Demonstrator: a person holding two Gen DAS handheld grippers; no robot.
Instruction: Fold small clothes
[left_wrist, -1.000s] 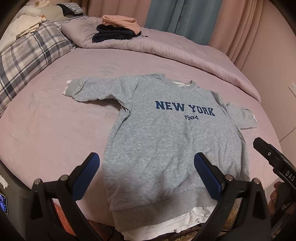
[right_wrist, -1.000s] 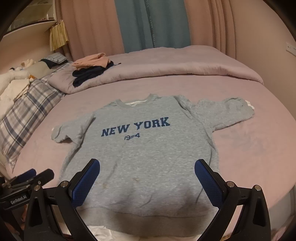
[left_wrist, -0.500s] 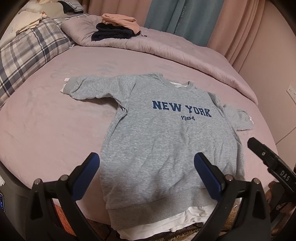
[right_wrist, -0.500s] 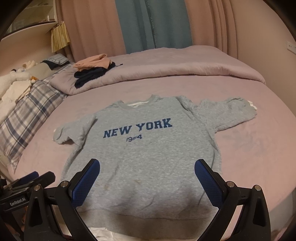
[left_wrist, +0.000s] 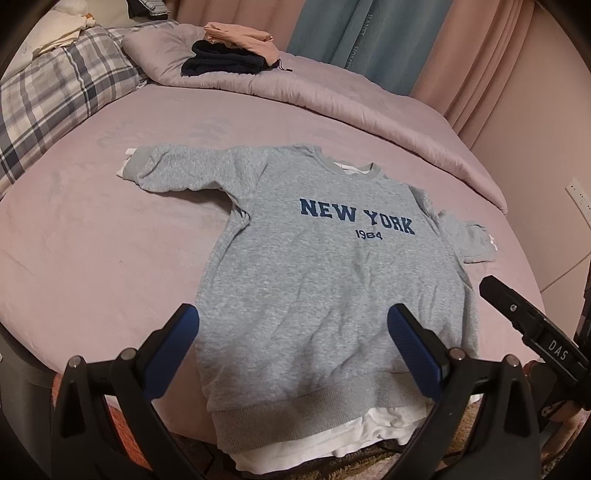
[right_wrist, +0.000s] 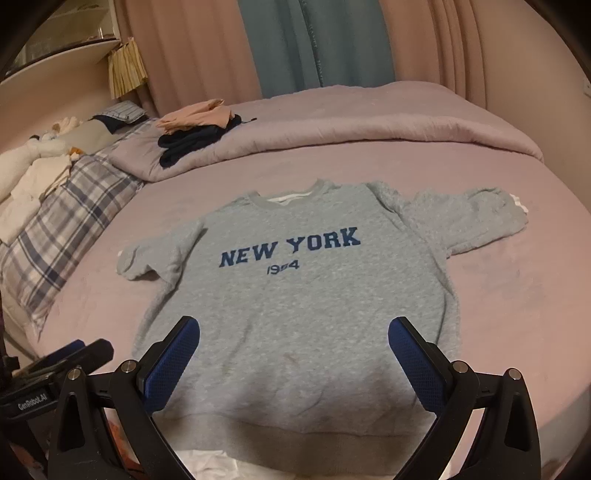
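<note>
A grey sweatshirt (left_wrist: 314, 280) with blue "NEW YORK 1984" lettering lies flat, front up, on the pink bed (left_wrist: 92, 236), with both sleeves spread out. It also shows in the right wrist view (right_wrist: 303, 295). A white layer (left_wrist: 354, 435) sticks out under its hem at the bed's near edge. My left gripper (left_wrist: 293, 332) is open and empty above the hem, left of centre. My right gripper (right_wrist: 293, 343) is open and empty above the lower middle of the sweatshirt. Each gripper shows at the edge of the other's view.
A rolled pink duvet (left_wrist: 332, 99) lies across the far side of the bed with folded dark and peach clothes (left_wrist: 229, 59) on it. A plaid pillow (left_wrist: 48, 99) lies at the left. Curtains (right_wrist: 314, 44) hang behind. A wall (left_wrist: 535, 147) is to the right.
Both grippers have drifted slightly, so the sweatshirt sits a little differently in each view. Both stay open. The sweatshirt has not moved.
</note>
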